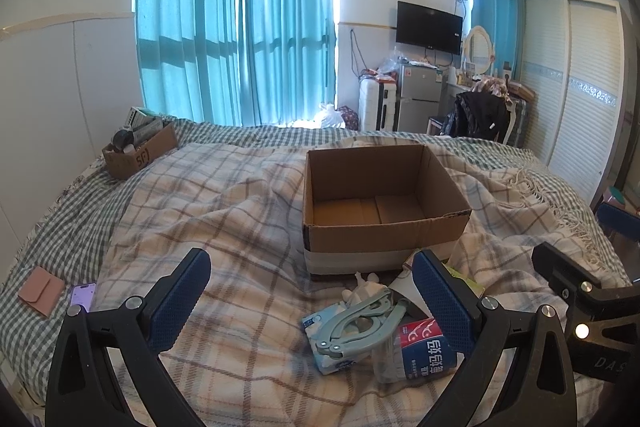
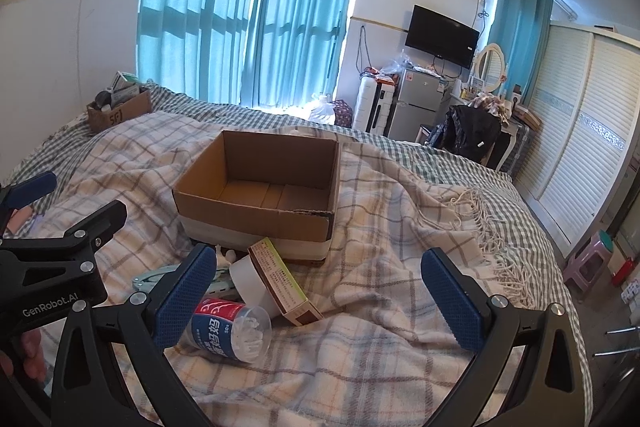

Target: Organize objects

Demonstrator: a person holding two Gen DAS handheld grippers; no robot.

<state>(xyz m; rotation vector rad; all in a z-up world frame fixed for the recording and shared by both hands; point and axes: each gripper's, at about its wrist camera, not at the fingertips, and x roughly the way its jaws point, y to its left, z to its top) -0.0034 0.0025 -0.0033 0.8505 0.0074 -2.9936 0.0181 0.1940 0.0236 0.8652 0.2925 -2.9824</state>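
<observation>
- Left wrist view: left gripper (image 1: 310,301) hangs over the bed with its fingers wide apart and nothing between them. One empty cardboard box (image 1: 384,199) sits at twelve o'clock. One green clip (image 1: 362,325), one tissue pack (image 1: 320,345) and one cotton-swab jar (image 1: 422,349) lie below, unsorted.
- Right wrist view: right gripper (image 2: 320,297) is also spread and empty; one medicine carton (image 2: 282,281) lies at ten o'clock. I judge sorting hasn't started; next comes closing on an item.

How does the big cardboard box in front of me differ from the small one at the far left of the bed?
The big box looks empty and has a pale band around its base; the small box is stuffed with items and has dark handwriting on its side. The big one sits on the plaid blanket, the small one beyond it. Both are open-topped brown cardboard.
</observation>
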